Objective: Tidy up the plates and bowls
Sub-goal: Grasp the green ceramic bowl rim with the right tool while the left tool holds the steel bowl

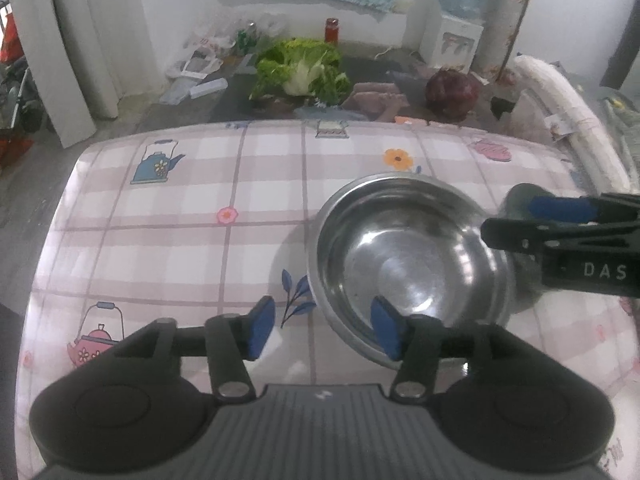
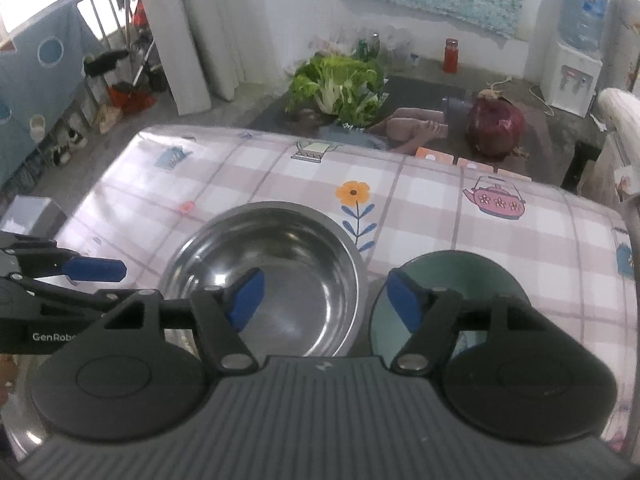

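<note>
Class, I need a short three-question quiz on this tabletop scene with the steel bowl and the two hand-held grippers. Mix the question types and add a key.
1. True or false: the steel bowl stands upright on the checked tablecloth.
2. Multiple choice: in the right wrist view, the green bowl is A) inside the steel bowl, B) beside it on its right, C) upside down on it.
3. Short answer: does the left hand-held gripper or the right hand-held gripper clamp anything?

Key: 1 true. 2 B. 3 No; both stand open, each with one finger over the steel bowl and nothing pressed between the pads.
</note>
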Motion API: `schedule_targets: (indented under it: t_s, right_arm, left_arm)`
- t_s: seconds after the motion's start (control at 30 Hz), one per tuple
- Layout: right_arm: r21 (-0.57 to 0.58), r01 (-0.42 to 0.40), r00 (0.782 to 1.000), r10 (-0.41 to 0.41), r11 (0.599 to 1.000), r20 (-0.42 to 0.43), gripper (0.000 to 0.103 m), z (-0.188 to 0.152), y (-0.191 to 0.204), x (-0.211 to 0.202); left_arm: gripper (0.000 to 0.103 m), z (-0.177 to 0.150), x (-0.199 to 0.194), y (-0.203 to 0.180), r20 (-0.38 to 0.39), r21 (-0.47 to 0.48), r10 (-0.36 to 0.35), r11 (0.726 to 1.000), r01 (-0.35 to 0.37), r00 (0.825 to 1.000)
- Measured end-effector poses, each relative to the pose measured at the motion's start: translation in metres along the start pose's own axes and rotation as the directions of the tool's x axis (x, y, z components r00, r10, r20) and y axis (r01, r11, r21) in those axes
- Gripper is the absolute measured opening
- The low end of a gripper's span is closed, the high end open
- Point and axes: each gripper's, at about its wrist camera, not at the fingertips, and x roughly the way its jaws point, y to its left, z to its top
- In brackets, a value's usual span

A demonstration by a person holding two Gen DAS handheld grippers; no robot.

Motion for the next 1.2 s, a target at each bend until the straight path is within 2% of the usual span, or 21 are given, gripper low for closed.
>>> schedule_targets:
  t_s: [0.1, 0.37, 0.6, 0.8, 1.03, 1.2]
  right_arm:
    - [0.04, -0.019, 0.999, 0.018, 0.999, 0.027, 0.078, -0.006, -0.002, -0.015]
    - [0.138, -0.058, 0.997, 0.051, 0.989, 0.049, 0.079, -0.026, -0.016, -0.048]
    - [0.166, -0.036, 0.998, 0.026, 0.986, 0.057, 0.079, -0.046, -0.032, -0.071]
    - [0.156, 0.011, 0.999, -0.018, 0.988, 0.046, 0.079, -0.061, -0.052, -0.081]
    - [0.201, 0.062, 0.997, -0.07, 0.978, 0.033, 0.079, -0.074, -0.097, -0.09]
    - [0.247, 0.073, 0.996, -0.081, 0.966, 0.024, 0.079, -0.076, -0.133, -0.088]
  left_arm:
    - [0.062, -0.002, -0.013, -0.003, 0.017, 0.018, -0.024, 1.0, 0.024, 1.0]
    - [0.07, -0.011, -0.044, -0.019, 0.056, 0.058, -0.071, 0.996, 0.068, 0.996]
    - [0.075, -0.02, -0.06, -0.046, 0.081, 0.096, -0.058, 0.994, 0.05, 0.995]
    - [0.076, -0.026, -0.062, -0.067, 0.086, 0.104, -0.078, 0.992, 0.069, 0.993]
    - [0.075, -0.027, -0.055, -0.1, 0.1, 0.118, -0.112, 0.988, 0.1, 0.989]
    - [0.067, -0.019, -0.047, -0.124, 0.123, 0.103, -0.161, 0.983, 0.149, 0.979]
